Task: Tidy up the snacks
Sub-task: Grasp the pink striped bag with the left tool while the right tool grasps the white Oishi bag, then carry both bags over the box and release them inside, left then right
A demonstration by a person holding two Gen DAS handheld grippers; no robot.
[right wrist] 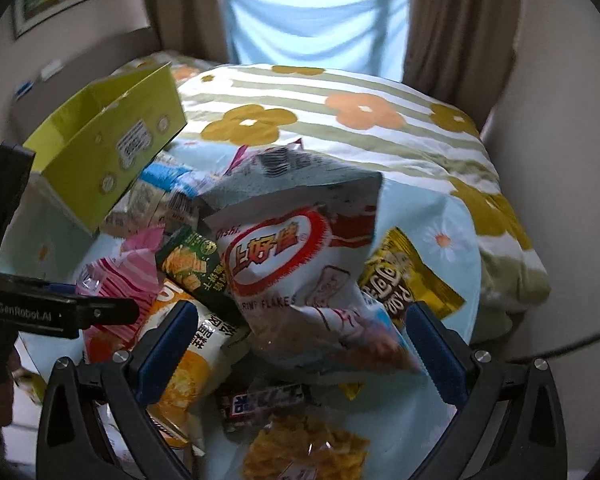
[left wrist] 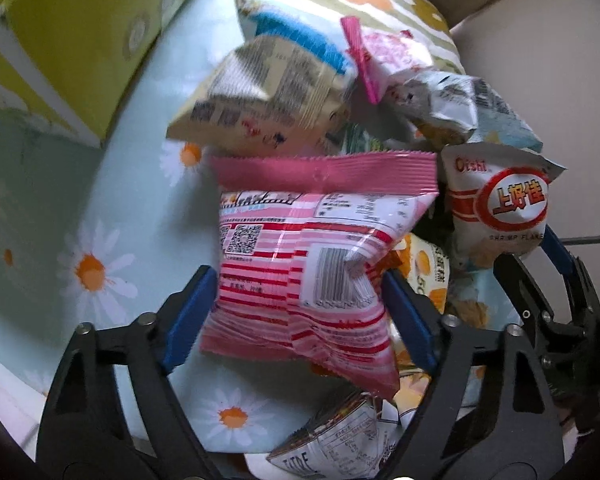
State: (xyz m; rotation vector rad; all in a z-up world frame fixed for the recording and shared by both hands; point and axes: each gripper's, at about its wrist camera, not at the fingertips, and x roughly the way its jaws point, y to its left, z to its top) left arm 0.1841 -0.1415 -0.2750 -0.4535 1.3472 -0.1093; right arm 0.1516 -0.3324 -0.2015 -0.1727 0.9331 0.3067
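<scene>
A pile of snack bags lies on a daisy-print sheet on a bed. My left gripper [left wrist: 298,298] is shut on a pink striped snack bag [left wrist: 304,256] and holds it above the sheet. My right gripper [right wrist: 300,336] stands wide around a white Oishi shrimp flakes bag [right wrist: 292,256], whose lower corner lies between the blue pads; whether the pads grip it does not show. The Oishi bag also shows in the left wrist view [left wrist: 500,208], with the right gripper's fingers just below it. The pink bag shows at the left of the right wrist view [right wrist: 128,280].
An open yellow-green box [right wrist: 112,148] stands at the left of the pile, also in the left wrist view [left wrist: 80,52]. Around lie a beige bag [left wrist: 260,96], a gold bag [right wrist: 408,276], a green bag [right wrist: 192,268], an orange chips bag [right wrist: 192,368]. A folded flower quilt [right wrist: 340,112] lies behind.
</scene>
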